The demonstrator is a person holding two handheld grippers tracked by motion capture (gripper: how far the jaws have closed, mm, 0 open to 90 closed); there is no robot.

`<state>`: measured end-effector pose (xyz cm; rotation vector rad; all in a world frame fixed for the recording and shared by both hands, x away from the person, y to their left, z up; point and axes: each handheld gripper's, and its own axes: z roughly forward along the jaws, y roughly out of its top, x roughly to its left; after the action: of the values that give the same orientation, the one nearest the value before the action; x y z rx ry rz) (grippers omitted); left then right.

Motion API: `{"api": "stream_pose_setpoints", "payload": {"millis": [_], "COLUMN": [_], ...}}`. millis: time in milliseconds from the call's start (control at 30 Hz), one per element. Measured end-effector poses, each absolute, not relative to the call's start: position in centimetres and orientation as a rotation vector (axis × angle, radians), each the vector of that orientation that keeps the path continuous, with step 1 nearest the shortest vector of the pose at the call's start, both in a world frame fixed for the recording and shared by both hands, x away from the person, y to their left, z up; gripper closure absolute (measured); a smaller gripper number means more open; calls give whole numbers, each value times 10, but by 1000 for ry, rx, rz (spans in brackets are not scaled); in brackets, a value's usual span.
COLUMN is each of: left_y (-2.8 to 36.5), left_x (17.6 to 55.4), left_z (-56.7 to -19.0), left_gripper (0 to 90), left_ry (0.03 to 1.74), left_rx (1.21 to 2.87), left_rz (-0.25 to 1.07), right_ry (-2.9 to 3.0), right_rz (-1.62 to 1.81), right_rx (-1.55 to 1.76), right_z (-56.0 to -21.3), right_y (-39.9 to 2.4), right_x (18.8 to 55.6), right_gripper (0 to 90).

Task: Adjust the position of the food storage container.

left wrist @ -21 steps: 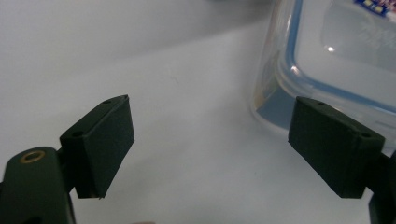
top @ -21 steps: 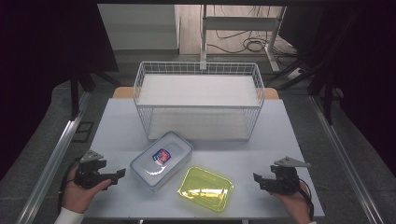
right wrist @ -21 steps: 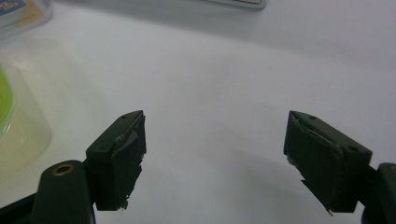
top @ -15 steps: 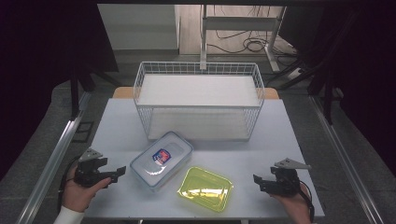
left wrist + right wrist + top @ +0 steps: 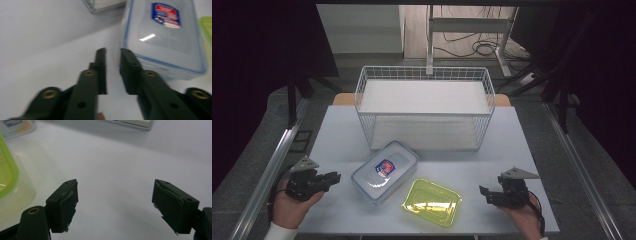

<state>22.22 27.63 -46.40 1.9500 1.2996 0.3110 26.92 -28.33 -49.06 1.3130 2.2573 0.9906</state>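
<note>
At the near edge of the table (image 5: 342,135) we see a person's two hands coming in from below, each holding a gripper low over the surface. The left hand (image 5: 292,202) cups the left gripper (image 5: 334,176) from beneath, so that it lies level and points across the table toward the clear lidded box (image 5: 385,170); its jaws stand nearly together, with only a narrow slit between them and nothing in it, and in the left gripper view the tips sit just short of the box's near corner, apart from it. The right hand (image 5: 523,215) holds the right gripper (image 5: 483,194) likewise level, aimed at the yellow-green container (image 5: 432,202); its jaws are spread wide over bare table, holding nothing, and the container lies near their left in the right gripper view. The box and the container lie just beside each other between the two grippers. Farther off stands the white wire basket (image 5: 425,80).
</note>
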Motion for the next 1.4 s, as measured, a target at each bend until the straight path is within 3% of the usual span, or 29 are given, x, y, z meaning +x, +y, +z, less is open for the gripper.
{"api": "stream_pose_setpoints", "payload": {"millis": [100,633,1100,1400], "left_y": [266,182,151,153], "left_x": [220,204,209,211], "left_z": [-459,-462,-488,-493], "left_gripper": [900,900,900,900], "left_ry": [1247,1002,979,992], "left_rx": [1984,2260,2349,2358], "left_rz": [277,131,100,90], "right_ry": [2260,2243,2258,2245], "right_rz": [983,1000,984,992], "right_rx": [1304,1334,1324,1326], "right_z": [-490,-493,-499,-498], "right_y": [-282,-289,-287,-290], "right_x": [268,271,272,271], "right_gripper": [213,210,207,207]}}
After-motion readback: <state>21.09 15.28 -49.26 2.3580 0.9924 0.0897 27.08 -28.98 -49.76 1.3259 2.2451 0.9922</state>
